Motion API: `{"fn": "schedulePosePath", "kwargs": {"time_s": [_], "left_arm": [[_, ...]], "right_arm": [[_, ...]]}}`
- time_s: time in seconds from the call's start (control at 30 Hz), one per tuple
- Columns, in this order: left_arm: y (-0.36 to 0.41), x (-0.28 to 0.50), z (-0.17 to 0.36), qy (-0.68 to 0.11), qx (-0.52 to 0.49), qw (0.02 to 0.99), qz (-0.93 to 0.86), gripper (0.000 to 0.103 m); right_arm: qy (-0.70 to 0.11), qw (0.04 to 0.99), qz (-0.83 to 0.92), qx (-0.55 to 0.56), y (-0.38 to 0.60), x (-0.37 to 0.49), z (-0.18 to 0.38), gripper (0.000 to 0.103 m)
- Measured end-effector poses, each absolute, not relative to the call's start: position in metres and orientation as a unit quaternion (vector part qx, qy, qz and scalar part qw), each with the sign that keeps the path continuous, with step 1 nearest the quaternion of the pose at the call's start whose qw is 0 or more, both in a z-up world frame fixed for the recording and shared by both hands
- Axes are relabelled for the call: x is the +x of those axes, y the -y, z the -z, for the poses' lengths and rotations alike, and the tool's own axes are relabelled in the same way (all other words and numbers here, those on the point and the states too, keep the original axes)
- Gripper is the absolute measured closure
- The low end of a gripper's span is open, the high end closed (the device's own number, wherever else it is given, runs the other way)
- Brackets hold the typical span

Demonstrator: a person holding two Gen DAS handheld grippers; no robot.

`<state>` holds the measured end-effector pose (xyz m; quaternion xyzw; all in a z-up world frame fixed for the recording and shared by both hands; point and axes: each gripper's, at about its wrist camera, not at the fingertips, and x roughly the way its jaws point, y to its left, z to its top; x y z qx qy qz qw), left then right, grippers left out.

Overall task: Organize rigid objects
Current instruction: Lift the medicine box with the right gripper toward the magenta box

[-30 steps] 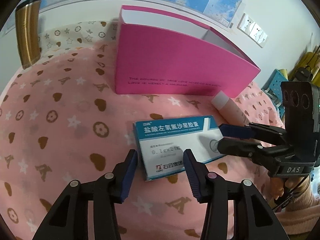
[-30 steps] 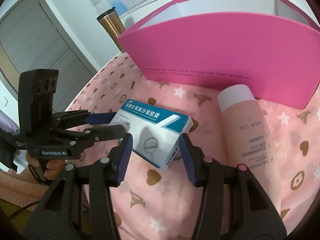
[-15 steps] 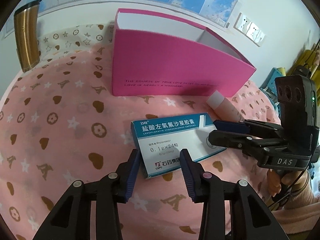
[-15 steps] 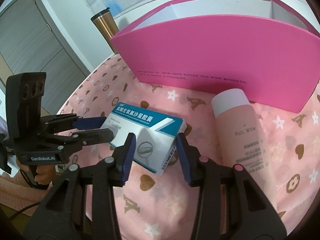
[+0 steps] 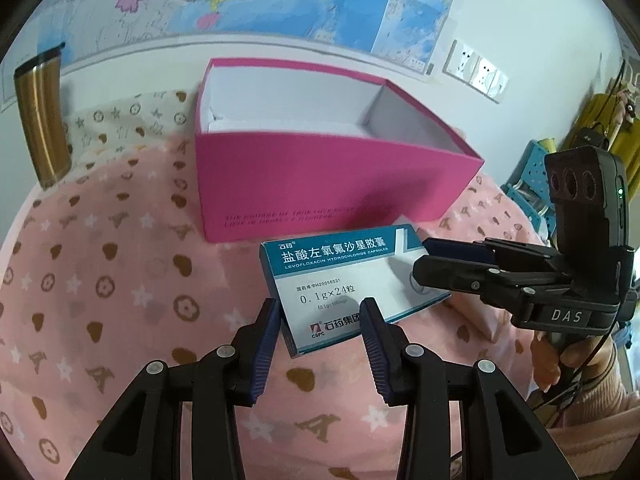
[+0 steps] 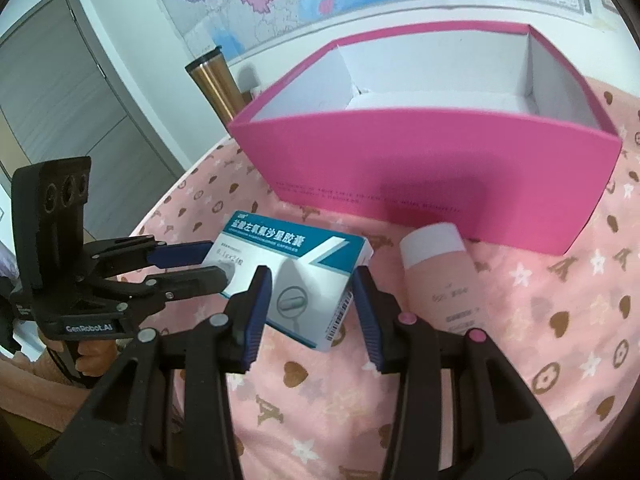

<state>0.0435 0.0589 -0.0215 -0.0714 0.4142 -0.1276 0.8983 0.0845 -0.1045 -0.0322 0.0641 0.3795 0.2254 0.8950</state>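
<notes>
A pink box [image 6: 420, 168] is seen open-topped on the bed [image 6: 520, 360]. The carton [image 5: 352, 284], lifted before it, is clamped at each end by the left tool [image 5: 320, 340] and right tool [image 6: 310, 304]. Carrying is judged under way; raising over the rim is needed next.

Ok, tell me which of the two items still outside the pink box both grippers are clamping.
The blue-and-white medicine box: the left gripper and right gripper each grip an end. The pink bottle lies untouched beside it.
</notes>
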Motion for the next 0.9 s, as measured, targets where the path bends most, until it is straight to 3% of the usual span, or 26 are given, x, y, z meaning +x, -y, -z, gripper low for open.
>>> {"fn": "schedulePosePath", "kwargs": {"time_s": [0.9], "left_arm": [[-0.047,0.047,-0.008,-0.371,-0.056,0.917,0.136,0.062]], "right_arm": [[-0.343,0.912,-0.214,0.065,0.117,0.078,0.007,0.058]]}}
